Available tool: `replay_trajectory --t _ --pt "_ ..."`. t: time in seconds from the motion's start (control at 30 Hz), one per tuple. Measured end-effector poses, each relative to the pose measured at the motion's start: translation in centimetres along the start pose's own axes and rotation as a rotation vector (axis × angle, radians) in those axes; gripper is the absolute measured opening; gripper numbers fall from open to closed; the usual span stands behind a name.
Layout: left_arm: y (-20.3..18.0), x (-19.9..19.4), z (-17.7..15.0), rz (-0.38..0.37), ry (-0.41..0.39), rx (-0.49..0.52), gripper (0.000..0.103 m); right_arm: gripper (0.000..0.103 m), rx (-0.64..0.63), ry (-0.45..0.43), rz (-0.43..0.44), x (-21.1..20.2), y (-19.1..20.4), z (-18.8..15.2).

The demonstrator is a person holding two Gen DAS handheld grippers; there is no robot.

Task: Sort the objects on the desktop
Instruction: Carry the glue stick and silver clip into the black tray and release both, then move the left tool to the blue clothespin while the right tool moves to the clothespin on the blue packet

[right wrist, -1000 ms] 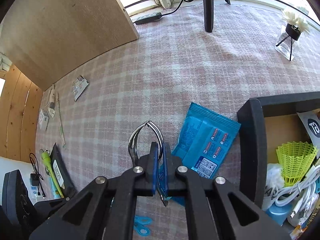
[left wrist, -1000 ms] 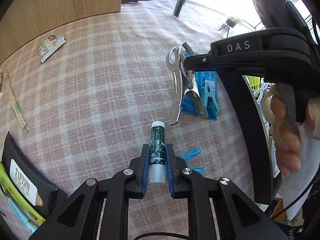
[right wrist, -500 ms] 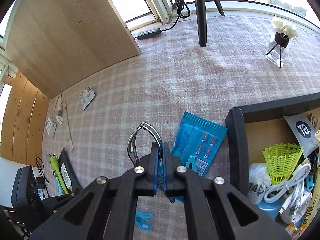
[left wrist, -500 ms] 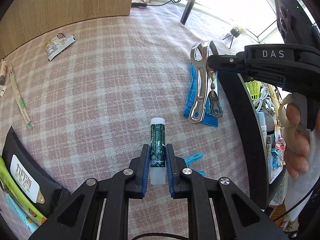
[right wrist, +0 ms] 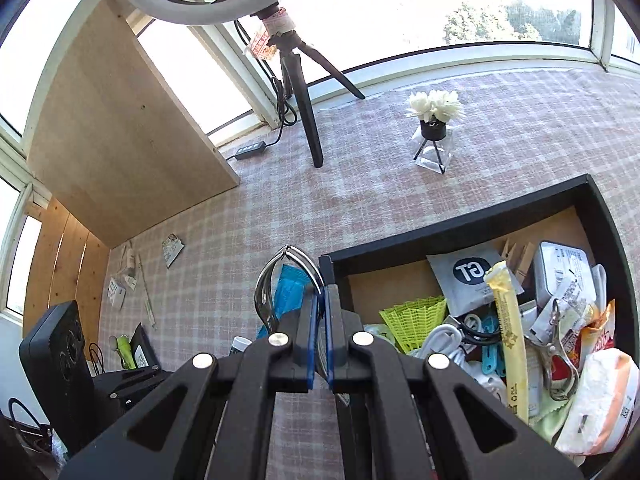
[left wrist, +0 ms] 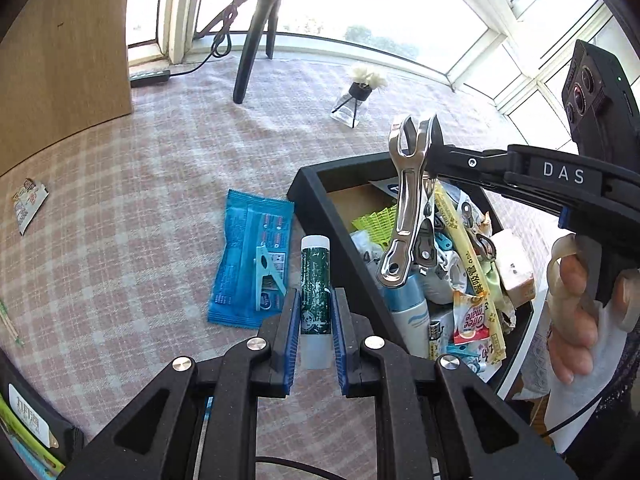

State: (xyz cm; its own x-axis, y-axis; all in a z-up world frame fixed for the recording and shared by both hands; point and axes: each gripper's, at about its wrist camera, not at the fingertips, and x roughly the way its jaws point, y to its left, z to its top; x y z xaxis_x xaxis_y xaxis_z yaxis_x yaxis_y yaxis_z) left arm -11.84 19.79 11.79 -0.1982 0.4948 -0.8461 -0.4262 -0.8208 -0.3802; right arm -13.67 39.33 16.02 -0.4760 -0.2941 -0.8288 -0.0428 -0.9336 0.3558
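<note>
Left gripper (left wrist: 315, 322) was clamped on a green tube (left wrist: 315, 280), whose clear lower end sat between the blue pads while its white cap pointed toward 12 o'clock. How far the tube stood above the cloth (left wrist: 160, 184) could not be told. Right gripper (right wrist: 319, 334) was closed on a metal clip (left wrist: 406, 208); its own view showed only the clip's curved handles (right wrist: 276, 280) past the pads, the rest hidden between them. From the left wrist view, the clip hung tilted over the black box (left wrist: 316, 188), at 2 o'clock from the tube, not touching the contents. The box was packed with a yellow sachet (right wrist: 508, 332), a green shuttlecock (right wrist: 416, 314), white cable and packets, many overlapping and hard to separate. A blue packet (left wrist: 250, 256) lay on the cloth at 10 o'clock from the tube, a pale blue peg (left wrist: 266, 276) resting on it. The box's near corner was cut off by the right gripper body.
</note>
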Motion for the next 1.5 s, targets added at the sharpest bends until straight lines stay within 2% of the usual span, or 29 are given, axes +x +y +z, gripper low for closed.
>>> replay_trajectory --t 0.2,0.4,0.47,0.5,0.53,0.57,0.7,1.03,1.33,1.5 --pt "-5.5 1.6 2.4 -0.045 0.005 0.084 0.014 0.004 0.071 -0.058 -0.126 -3.8 -6.7 1.2" --pt "-9.4 3.3 3.6 -0.073 0.028 0.133 0.014 0.004 0.127 -0.073 -0.201 -5.8 -11.3 1.1" --pt "-10.6 3.7 3.9 -0.080 0.019 0.134 0.014 0.007 0.127 -0.057 -0.194 -5.8 -12.0 1.1" --pt "-11.1 3.8 4.1 -0.079 0.010 0.135 0.018 0.011 0.140 -0.054 -0.189 -5.9 -12.4 1.1" --pt "-11.5 4.0 4.2 -0.076 0.016 0.140 0.030 0.015 0.157 -0.054 -0.193 -6.1 -12.7 1.0" --pt "-11.8 4.1 4.3 -0.070 0.021 0.144 0.036 0.022 0.161 -0.059 -0.198 -6.3 -12.9 1.0" --pt "-12.1 3.7 4.1 -0.028 0.010 0.176 0.037 0.025 0.158 -0.084 -0.214 -7.1 -12.8 0.9" --pt "-6.7 2.2 2.4 0.090 0.004 0.121 0.037 0.025 0.081 -0.093 -0.214 -6.7 -9.4 -0.1" --pt "2.6 -1.4 -0.1 0.173 -0.004 -0.047 0.037 0.025 -0.024 -0.039 -0.120 -4.5 -3.8 -1.8" --pt "6.0 -2.8 -2.3 0.209 -0.021 -0.136 0.037 0.028 -0.094 -0.022 -0.098 -2.8 0.0 -3.1"
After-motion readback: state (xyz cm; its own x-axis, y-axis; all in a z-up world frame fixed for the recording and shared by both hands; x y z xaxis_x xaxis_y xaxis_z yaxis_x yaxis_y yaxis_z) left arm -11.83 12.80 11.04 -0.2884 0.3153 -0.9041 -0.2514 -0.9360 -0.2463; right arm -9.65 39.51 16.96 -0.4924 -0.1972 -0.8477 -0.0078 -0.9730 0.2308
